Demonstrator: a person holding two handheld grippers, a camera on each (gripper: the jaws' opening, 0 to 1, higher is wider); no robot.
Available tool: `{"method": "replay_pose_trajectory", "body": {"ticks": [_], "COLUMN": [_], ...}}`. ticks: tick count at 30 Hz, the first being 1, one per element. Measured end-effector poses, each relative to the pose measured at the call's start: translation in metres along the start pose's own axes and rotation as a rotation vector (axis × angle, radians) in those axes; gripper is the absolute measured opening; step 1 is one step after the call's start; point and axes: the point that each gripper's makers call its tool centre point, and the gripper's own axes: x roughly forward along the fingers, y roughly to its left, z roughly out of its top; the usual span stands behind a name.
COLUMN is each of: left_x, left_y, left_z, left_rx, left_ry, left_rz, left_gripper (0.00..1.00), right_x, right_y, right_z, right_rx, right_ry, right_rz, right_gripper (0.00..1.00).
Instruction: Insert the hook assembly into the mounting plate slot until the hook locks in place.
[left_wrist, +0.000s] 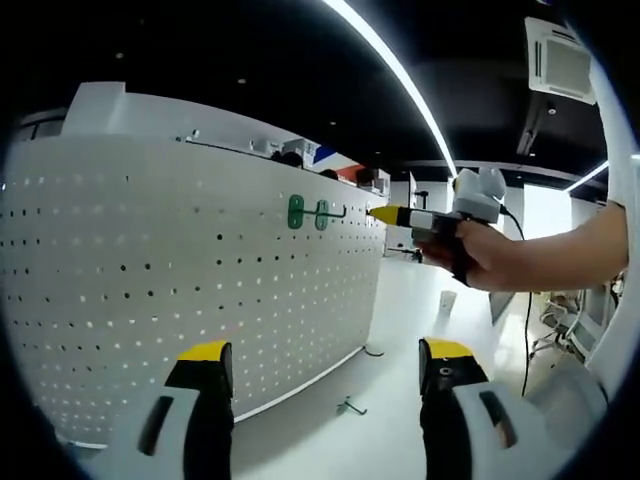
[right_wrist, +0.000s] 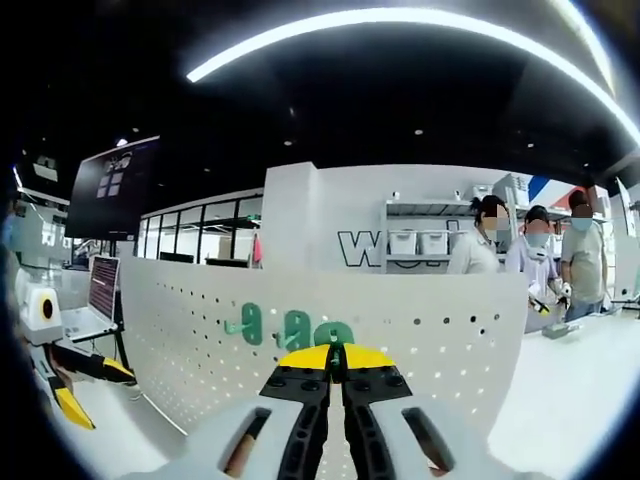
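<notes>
Pegboard (left_wrist: 180, 280): upright white mounting plate, two green hooks (left_wrist: 308, 212) seated near upper edge.
Right gripper (right_wrist: 336, 352): jaws clamped on third green hook (right_wrist: 336, 335) at board face.
Left gripper (left_wrist: 325, 360): jaws apart, empty.
Spare hook (left_wrist: 350, 406): on table below board.
Risk: pinched hook misses slot, tilts, drops.

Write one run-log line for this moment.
white perforated pegboard: upright | green hook plates: mounted | right gripper: shut at third plate | left gripper: open, empty
</notes>
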Motion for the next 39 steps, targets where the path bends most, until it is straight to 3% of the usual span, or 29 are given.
{"method": "replay_pose_trajectory", "body": {"ticks": [39], "left_x": [-0.015], "left_y": [0.008], "left_z": [0.003], "left_rx": [-0.016], "left_ry": [-0.019], "left_rz": [0.042], "left_gripper": [0.79], "right_x": [0.033], "right_y": [-0.014], "right_z": [0.0], "right_rx": [0.011], "right_ry": [-0.029], "right_rz": [-0.055], "right_gripper": [0.01]}}
